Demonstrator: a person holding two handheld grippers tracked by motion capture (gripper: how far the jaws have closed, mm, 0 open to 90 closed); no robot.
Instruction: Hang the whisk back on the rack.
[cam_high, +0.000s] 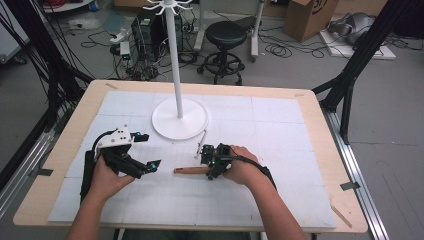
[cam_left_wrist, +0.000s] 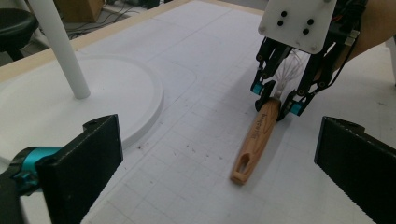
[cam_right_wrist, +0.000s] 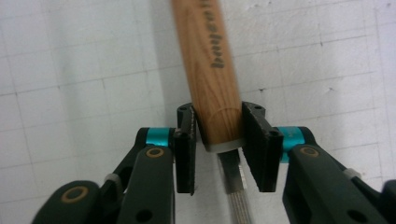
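Right gripper: our jaws are pinched narrow on the wooden handle of the whisk, one black pad against each side at the end where the wood meets its metal collar. In the left gripper view we see this gripper coming down steeply onto that same end.

Whisk: it lies flat on the white gridded mat, just in front of the stand's round base, on our side of it. Its handle points away from our right hand, toward our left gripper. The wire loops rise up between the right gripper's arms. The far end of the handle has a slotted hanging hole, and dark lettering runs along the wood.

Left gripper: our jaws stand wide with nothing between them. It sits to the left of the whisk, apart from it, and in front of the stand's base toward the left. From its own camera, the whisk lies between the two black pads, farther off on the mat.

Left hand: wrapped around the gripper body, with the forearm coming in from the near edge.

Stand: a white pole rises from a round white base near the middle of the mat, beyond the whisk.

Table: light wood rim around the mat.
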